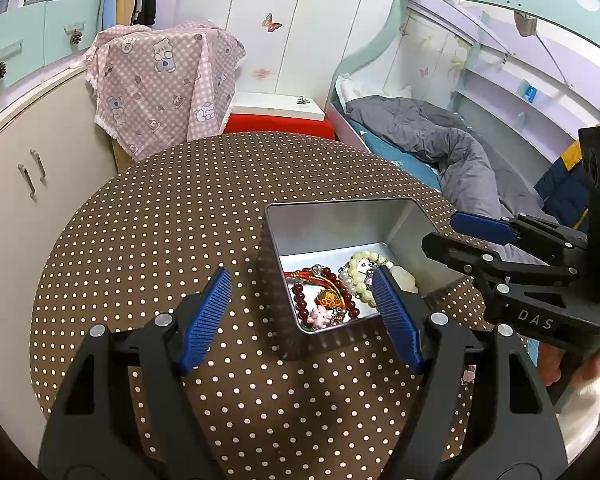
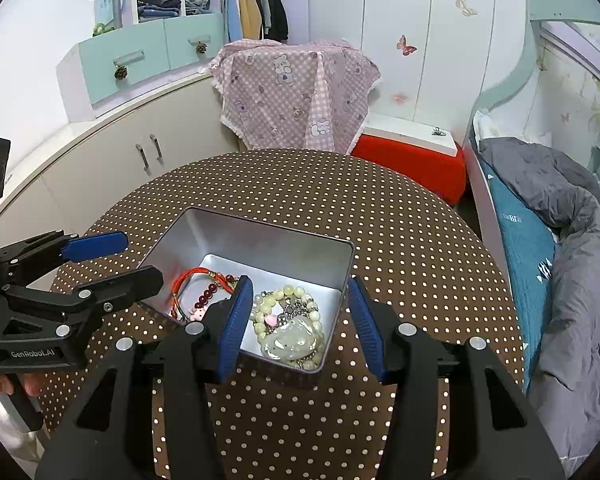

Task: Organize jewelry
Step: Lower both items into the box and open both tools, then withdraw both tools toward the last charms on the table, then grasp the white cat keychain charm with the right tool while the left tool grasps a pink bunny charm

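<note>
In the left wrist view, the left gripper [image 1: 302,312] has its two fingers [image 1: 210,318] spread wide with nothing between them; their pads are blue, ribbed plastic on black frames. They hover over a round table [image 1: 160,240] covered with a brown cloth with small white dots. On the table stands one rectangular metal tin [image 1: 340,224] with rounded corners and shiny, smooth walls. Inside it lies the jewelry: one bracelet of dark red round beads [image 1: 300,296], one red and gold woven cord piece [image 1: 328,296], one strand of pale cream beads [image 1: 360,276] and a small pink charm [image 1: 319,316]. The right gripper [image 1: 452,236] enters from the right side, above the tin's right wall, with its fingers apart and empty. Behind the table a pink checked cloth with bears [image 1: 160,80] hangs over some furniture, and a grey duvet [image 1: 440,140] lies crumpled on the bed. In the right wrist view, the right gripper [image 2: 298,316] also holds its two blue fingers [image 2: 234,324] wide, one over the tin [image 2: 260,240] and one outside its right wall. Below them the cream bead strand [image 2: 288,300] circles a pale, glossy stone pendant [image 2: 290,342], and the red beads [image 2: 206,296] and a thin red cord [image 2: 188,276] lie on the left side of the tin floor. The left gripper [image 2: 136,258] appears at the left edge, open and empty.
</note>
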Demonstrator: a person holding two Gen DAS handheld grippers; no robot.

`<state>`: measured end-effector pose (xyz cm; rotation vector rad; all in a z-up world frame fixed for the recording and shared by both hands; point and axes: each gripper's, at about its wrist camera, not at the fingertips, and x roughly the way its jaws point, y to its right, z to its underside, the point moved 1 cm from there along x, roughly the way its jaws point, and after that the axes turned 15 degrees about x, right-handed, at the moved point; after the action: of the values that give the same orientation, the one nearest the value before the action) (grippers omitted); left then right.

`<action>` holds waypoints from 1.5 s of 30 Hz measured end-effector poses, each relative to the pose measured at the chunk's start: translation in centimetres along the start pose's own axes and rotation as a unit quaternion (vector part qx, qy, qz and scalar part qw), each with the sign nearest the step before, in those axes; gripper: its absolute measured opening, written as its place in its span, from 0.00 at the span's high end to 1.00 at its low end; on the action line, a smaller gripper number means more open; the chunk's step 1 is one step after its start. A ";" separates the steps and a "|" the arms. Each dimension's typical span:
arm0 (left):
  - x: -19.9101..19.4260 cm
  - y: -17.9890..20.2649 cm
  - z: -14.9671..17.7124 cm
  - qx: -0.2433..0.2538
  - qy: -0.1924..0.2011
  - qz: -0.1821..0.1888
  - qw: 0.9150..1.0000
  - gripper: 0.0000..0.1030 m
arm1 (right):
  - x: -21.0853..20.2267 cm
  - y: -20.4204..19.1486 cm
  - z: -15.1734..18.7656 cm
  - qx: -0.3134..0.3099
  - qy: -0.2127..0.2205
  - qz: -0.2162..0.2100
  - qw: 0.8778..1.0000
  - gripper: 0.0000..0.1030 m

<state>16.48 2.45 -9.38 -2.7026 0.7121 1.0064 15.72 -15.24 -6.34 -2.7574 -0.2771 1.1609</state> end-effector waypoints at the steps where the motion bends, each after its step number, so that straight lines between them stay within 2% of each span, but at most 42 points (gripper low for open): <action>1: -0.1 0.1 0.1 0.001 0.000 0.000 1.000 0.30 | -0.1 0.1 0.1 0.001 0.000 0.001 1.000 0.54; 7: -0.7 0.8 0.2 0.006 -0.001 0.000 1.000 0.30 | -0.9 0.6 0.7 0.009 0.001 0.005 1.000 0.46; 11: -1.2 1.6 0.5 0.014 -0.002 0.001 1.000 0.30 | -1.7 1.2 1.2 0.018 0.004 0.010 1.000 0.36; 13: -1.5 2.2 0.8 0.018 -0.006 0.001 1.000 0.26 | -2.2 1.7 1.5 0.026 0.006 0.017 1.000 0.32; 15: -1.7 2.8 1.1 0.021 -0.008 0.004 1.000 0.24 | -2.6 2.3 1.9 0.037 0.008 0.027 0.999 0.19; 17: -2.0 3.4 1.9 0.019 -0.010 0.011 1.000 0.20 | -2.9 3.0 2.4 0.051 0.010 0.039 0.998 0.13; 19: -2.3 4.1 2.6 0.023 -0.013 0.019 0.999 0.16 | -3.4 3.9 3.0 0.071 0.012 0.056 0.996 0.12; 25: -2.7 6.3 4.5 0.040 -0.032 0.034 0.998 0.14 | -4.3 5.6 5.6 0.089 0.001 0.081 0.993 0.08; 33: -2.4 8.5 7.2 0.053 -0.064 0.046 0.995 0.14 | -5.6 7.8 9.0 0.130 -0.018 0.088 0.987 0.08; 37: -2.7 9.5 8.0 0.060 -0.056 0.064 0.995 0.14 | -6.1 8.3 10.6 0.153 -0.023 0.065 0.986 0.08; 40: -3.0 10.8 8.5 0.075 -0.047 0.059 0.994 0.14 | -6.4 8.2 11.5 0.163 -0.015 0.045 0.986 0.08; 42: -2.9 11.4 9.0 0.084 -0.047 0.057 0.994 0.14 | -6.4 7.9 11.7 0.159 -0.009 0.046 0.986 0.08; 44: -2.7 11.6 9.2 0.081 -0.049 0.066 0.993 0.22 | -6.4 7.4 12.0 0.146 -0.003 0.056 0.988 0.08; 45: -2.5 11.5 9.2 0.080 -0.050 0.071 0.993 0.31 | -6.3 7.1 12.1 0.137 -0.002 0.063 0.989 0.08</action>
<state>3.96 -3.73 -14.63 -2.4753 0.9326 1.0590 3.52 -22.92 -11.78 -2.5605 0.0548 1.1360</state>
